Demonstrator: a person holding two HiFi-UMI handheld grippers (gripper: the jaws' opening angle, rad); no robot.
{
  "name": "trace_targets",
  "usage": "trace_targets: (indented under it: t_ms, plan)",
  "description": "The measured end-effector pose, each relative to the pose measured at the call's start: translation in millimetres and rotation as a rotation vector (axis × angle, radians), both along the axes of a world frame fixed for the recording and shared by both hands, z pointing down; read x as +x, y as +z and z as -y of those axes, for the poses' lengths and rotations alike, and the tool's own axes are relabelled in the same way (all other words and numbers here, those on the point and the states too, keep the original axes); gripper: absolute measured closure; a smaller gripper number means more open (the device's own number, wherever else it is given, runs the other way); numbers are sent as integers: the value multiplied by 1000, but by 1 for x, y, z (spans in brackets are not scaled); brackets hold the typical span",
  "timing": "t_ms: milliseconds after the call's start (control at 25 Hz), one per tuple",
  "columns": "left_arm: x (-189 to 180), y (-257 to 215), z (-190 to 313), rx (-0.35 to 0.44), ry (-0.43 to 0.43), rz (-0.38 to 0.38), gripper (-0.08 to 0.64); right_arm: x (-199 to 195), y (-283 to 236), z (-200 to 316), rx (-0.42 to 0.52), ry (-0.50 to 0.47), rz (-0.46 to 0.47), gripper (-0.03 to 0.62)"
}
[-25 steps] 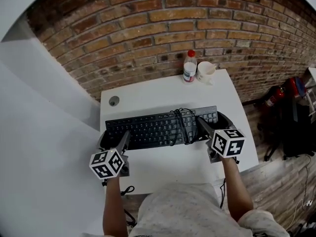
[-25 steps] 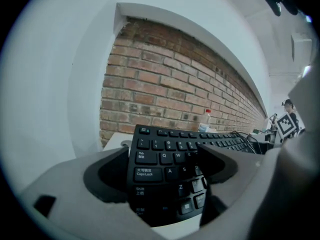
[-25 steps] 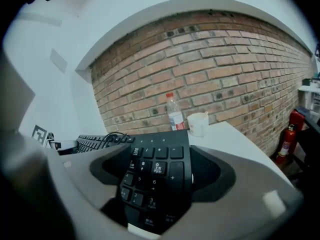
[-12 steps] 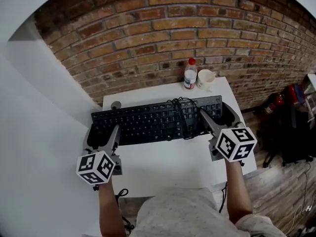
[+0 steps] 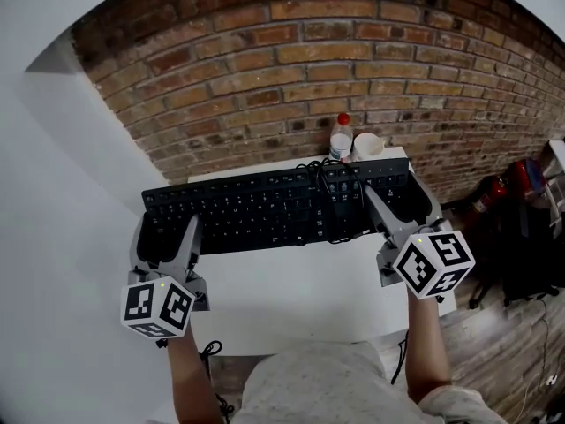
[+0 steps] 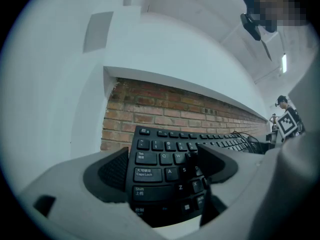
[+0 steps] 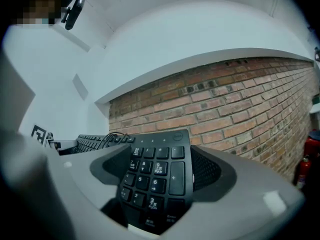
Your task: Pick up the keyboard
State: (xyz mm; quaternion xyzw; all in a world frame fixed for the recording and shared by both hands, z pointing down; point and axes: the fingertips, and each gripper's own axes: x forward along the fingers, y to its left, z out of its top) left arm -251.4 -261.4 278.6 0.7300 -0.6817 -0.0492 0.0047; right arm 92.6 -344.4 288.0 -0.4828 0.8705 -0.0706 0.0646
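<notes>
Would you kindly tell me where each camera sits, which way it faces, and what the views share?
Head view: on the person's head, facing steeply down at the table, keyboard, both forearms, the left gripper and right gripper.
Left gripper view: on that gripper, looking along its jaws, clamped on the keyboard's letter end.
Right gripper view: likewise, jaws clamped on the number-pad end.
Shared: keyboard and brick wall.

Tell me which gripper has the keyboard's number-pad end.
The right gripper: number keys of the keyboard sit between its jaws. The left gripper clamps the Tab and Caps Lock end.
</notes>
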Motion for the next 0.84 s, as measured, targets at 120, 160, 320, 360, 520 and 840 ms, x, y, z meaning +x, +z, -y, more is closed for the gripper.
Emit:
trace_targets:
  t_ms: [120, 160, 320, 360, 520, 840]
  plan:
    - [-1, 2, 1, 3, 3, -6, 132, 0, -1, 0, 6, 3, -5, 217]
    - [-1, 2, 1, 2, 3, -8, 132, 0, -1, 0, 6, 4, -7, 217]
    - [-1, 2, 1, -6, 6, -16, 132, 0, -3, -1, 0, 7, -15, 217]
    - [-1, 2, 1, -8, 8, -19, 132, 0, -4, -2, -2, 8, -17, 216]
    - [-1, 4, 3, -18, 14, -28, 132, 1, -5, -3, -7, 17, -24, 217]
    - [-2, 3, 4, -27, 17, -28, 132, 0, -5, -3, -23, 22, -26, 218]
